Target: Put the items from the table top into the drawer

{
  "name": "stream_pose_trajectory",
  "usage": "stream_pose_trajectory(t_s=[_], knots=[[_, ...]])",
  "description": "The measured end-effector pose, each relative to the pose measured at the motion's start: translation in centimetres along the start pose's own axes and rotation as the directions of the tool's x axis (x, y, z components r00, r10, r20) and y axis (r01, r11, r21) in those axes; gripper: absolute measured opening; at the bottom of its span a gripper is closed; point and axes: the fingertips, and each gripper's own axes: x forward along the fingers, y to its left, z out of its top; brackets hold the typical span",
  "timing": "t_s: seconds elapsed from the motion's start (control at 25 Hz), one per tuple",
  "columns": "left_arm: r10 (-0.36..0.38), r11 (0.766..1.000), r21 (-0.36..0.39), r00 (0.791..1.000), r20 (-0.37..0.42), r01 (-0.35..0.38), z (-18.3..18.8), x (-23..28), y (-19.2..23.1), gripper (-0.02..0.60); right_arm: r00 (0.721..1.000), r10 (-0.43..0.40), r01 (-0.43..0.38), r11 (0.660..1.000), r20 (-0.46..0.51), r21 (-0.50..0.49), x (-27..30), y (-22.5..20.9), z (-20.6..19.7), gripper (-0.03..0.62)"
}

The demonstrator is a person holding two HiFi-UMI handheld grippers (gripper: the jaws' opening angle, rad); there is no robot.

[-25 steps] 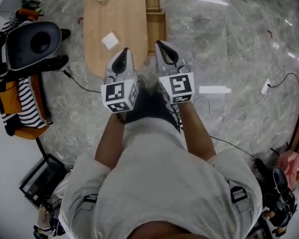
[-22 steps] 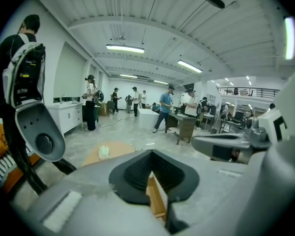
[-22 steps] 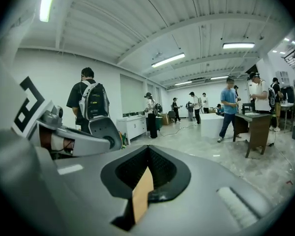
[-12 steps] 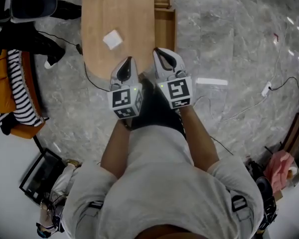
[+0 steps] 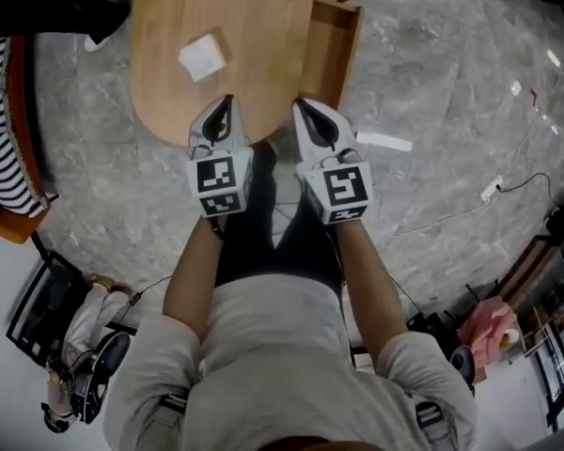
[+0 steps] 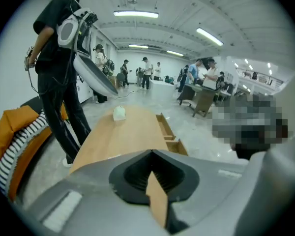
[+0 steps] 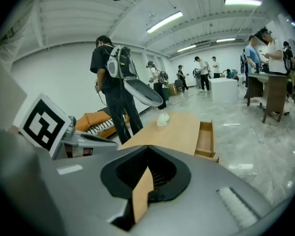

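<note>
A light wooden table (image 5: 254, 26) with a rounded near end stands ahead of me. A flat white item (image 5: 202, 56) lies on it, just beyond my left gripper (image 5: 224, 106). A lumpy white item (image 6: 119, 113) sits at the far end, also in the right gripper view (image 7: 162, 119). An open drawer (image 5: 334, 40) sticks out on the table's right side (image 7: 204, 137). My left gripper (image 6: 150, 154) and right gripper (image 5: 307, 111) hover side by side at the near edge, both shut and empty. The right gripper (image 7: 147, 150) points along the table.
A person in black with a backpack (image 6: 59, 58) stands by the table's left side. Orange and striped clothing (image 5: 5, 120) lies on the floor to the left. Cables (image 5: 479, 195) run over the marble floor on the right, with bags (image 5: 493, 322) further right. More people and desks stand far off.
Both grippers have sunk toward the table's near end, still side by side and shut. The table now fills more of the head view, and the far item has left it.
</note>
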Motion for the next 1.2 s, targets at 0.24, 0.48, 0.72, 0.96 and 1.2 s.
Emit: stream_pose_trajectory(t_s=[0.24,0.48,0.72,0.96,1.2], knots=[[0.134,0.991,0.038,0.988,-0.071,-0.132,-4.0,5.3,4.5,0.02,0.994,0.074,-0.077,0.997,-0.077,-0.032,4.5,-2.3,-3.3,0.008],[0.259,0.955,0.193,0.949,-0.177,-0.224,-10.2,10.0,6.4,0.021,0.994,0.045,-0.045,0.999,-0.101,0.001,5.4,-5.2,-5.0,0.008],[0.279,0.919,0.348,0.928,-0.246,-0.184,-12.2,13.3,7.7,0.108,0.993,0.019,-0.016,0.999,-0.119,0.028,5.5,-5.3,-5.9,0.008],[0.27,0.907,0.397,0.918,-0.292,-0.141,-12.5,16.0,9.5,0.17,0.99,0.039,-0.034,0.998,-0.135,0.044,5.5,-3.9,-6.1,0.008],[0.264,0.868,0.489,0.914,-0.308,-0.086,-13.1,17.7,9.5,0.152,0.992,0.039,-0.033,0.998,-0.123,0.048,6.2,-4.5,-6.0,0.008]])
